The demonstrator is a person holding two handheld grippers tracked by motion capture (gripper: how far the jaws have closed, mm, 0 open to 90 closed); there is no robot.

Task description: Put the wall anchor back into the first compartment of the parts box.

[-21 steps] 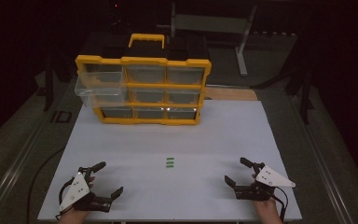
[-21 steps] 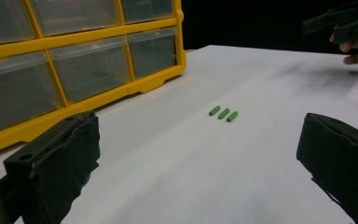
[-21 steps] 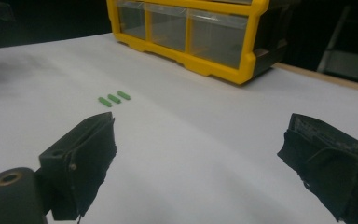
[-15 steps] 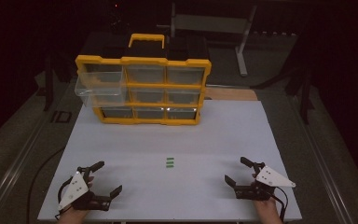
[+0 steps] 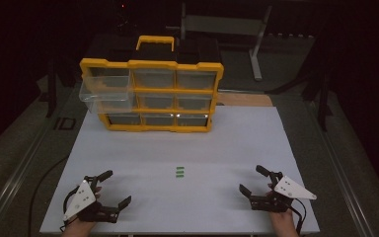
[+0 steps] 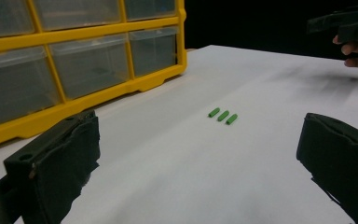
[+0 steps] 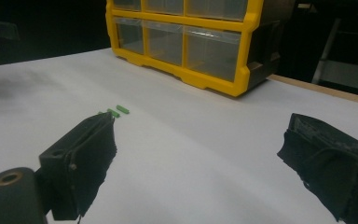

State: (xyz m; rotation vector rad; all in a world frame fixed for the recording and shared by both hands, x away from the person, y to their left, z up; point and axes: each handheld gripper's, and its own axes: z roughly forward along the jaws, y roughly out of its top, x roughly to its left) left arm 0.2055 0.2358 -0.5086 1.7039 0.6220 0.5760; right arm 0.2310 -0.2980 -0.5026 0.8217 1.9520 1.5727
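— At the table's near edge, the left gripper (image 5: pixel 109 191) and right gripper (image 5: pixel 250 181) rest with jaws spread wide, grasping nothing. Three green pegs (image 5: pixel 179 171) lie side by side mid-sheet, nearer that edge.

— The risk?

— The pegs are small and close together; a wide bite could likely nudge the neighbours and scatter them. The clear drawer (image 5: pixel 105 94) juts from the yellow organizer's (image 5: pixel 153 64) left side at the far edge, and a careless reach might knock it.
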